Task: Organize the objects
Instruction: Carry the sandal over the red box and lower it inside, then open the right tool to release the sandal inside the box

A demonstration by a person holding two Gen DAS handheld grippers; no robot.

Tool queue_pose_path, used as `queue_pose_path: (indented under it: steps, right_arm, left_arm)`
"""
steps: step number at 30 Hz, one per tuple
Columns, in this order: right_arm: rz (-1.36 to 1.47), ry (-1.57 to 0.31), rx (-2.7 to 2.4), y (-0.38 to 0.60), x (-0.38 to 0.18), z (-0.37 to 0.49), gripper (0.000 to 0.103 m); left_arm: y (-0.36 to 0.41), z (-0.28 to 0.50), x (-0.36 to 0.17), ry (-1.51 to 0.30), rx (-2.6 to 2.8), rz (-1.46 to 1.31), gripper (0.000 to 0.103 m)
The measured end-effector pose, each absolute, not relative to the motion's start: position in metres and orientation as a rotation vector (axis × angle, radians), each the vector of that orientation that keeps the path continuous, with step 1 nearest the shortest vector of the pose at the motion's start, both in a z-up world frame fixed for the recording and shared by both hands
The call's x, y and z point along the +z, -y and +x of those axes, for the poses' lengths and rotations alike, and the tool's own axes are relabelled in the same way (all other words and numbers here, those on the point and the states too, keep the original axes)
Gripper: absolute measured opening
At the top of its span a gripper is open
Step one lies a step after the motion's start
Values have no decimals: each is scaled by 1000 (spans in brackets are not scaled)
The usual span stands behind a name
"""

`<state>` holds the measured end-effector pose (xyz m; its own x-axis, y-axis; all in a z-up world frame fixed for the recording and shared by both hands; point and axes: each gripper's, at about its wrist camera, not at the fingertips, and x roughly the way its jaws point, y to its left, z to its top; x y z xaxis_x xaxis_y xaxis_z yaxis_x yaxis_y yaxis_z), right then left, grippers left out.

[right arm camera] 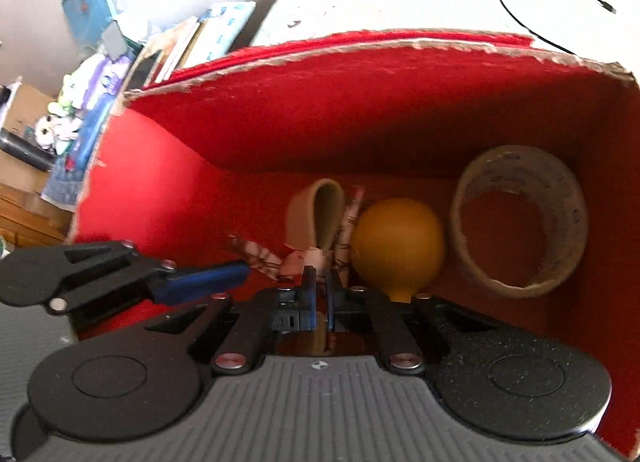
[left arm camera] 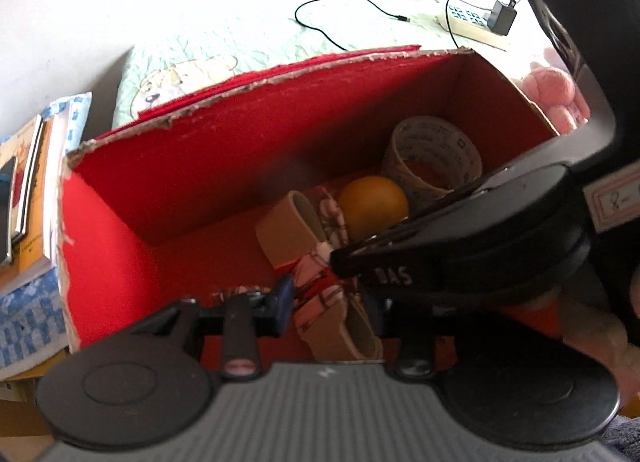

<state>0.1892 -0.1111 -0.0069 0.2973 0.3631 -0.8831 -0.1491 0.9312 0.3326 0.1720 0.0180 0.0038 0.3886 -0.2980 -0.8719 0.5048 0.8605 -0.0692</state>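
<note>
An open red cardboard box (left arm camera: 240,166) (right arm camera: 360,122) holds a tape roll (left arm camera: 432,154) (right arm camera: 520,222), an orange ball (left arm camera: 372,202) (right arm camera: 400,246) and a tan bow with plaid ribbon (left arm camera: 292,230) (right arm camera: 320,214). Both grippers reach down into the box. My right gripper (right arm camera: 320,282) (left arm camera: 338,258) is shut on the bow's knot, its jaws nearly touching. My left gripper (left arm camera: 330,298) stands open around the bow's lower loop (left arm camera: 348,326), and its right finger is hidden behind the right gripper. In the right wrist view, one of the left fingers (right arm camera: 208,282) lies beside the ribbon.
The box rests on a pale quilt (left arm camera: 240,46). Books (left arm camera: 28,202) are stacked to its left. Behind it lie a black cable (left arm camera: 340,6) and a power strip with a charger (left arm camera: 476,20). A pink plush (left arm camera: 552,90) sits by the right wall. A hand (left arm camera: 612,342) holds the right gripper.
</note>
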Motion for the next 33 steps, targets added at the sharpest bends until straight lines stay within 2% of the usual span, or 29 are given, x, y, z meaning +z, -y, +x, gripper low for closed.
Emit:
queue_pose_path:
  steps: [3, 5, 8, 9, 10, 14, 33]
  right_arm:
    - [274, -1262, 340, 122, -14, 188, 5]
    - [282, -1243, 338, 125, -13, 185, 6]
    - [318, -1220, 330, 131, -13, 180, 8]
    - [360, -1217, 327, 137, -14, 179, 8]
    - [400, -1219, 325, 142, -16, 179, 9]
    - [500, -1200, 322, 148, -19, 183, 10]
    - [491, -1181, 329, 143, -20, 187, 10]
  left_arm:
    - [-21, 176, 0, -1065, -513, 202, 43]
    - [-22, 175, -4, -1077, -502, 191, 48]
    - [-22, 172, -8, -1078, -472, 201, 48]
    - [-23, 171, -6, -1068, -478, 190, 51]
    - [-23, 171, -6, -1065, -475, 186, 58]
    - [-19, 170, -6, -1047, -455, 206, 59]
    - [-13, 165, -8, -987, -353, 293, 65]
